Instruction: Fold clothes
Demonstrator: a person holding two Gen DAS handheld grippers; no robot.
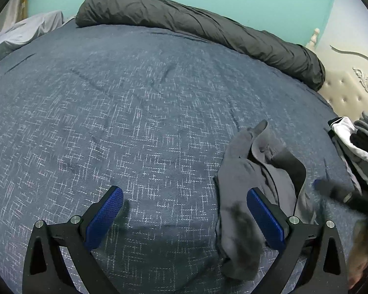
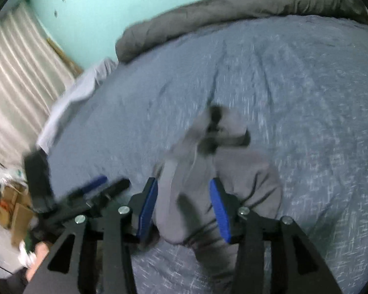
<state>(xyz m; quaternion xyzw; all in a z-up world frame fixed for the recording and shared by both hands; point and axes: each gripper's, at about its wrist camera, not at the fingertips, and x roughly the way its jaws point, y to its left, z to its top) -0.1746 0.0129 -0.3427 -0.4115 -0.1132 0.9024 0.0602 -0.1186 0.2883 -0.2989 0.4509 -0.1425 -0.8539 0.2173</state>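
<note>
Grey garment crumpled on the blue bedspread, both grippers released

A rolled dark duvet (image 1: 201,27) lay far beyond the jaws, and a pile of clothes (image 1: 358,147) sat off to the right. The left gripper (image 1: 184,218) stood wide open over the bedspread (image 1: 110,112), the garment (image 1: 247,186) bunched against its right finger. The right gripper (image 2: 184,208) was also open, straddling the garment

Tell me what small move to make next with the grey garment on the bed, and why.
Probably close the right gripper on the grey garment. Its jaws are open with the crumpled cloth bunched between the blue pads, though the frame is blurred. The left gripper is also open, over bare bedspread, so nothing holds the garment yet.
</note>
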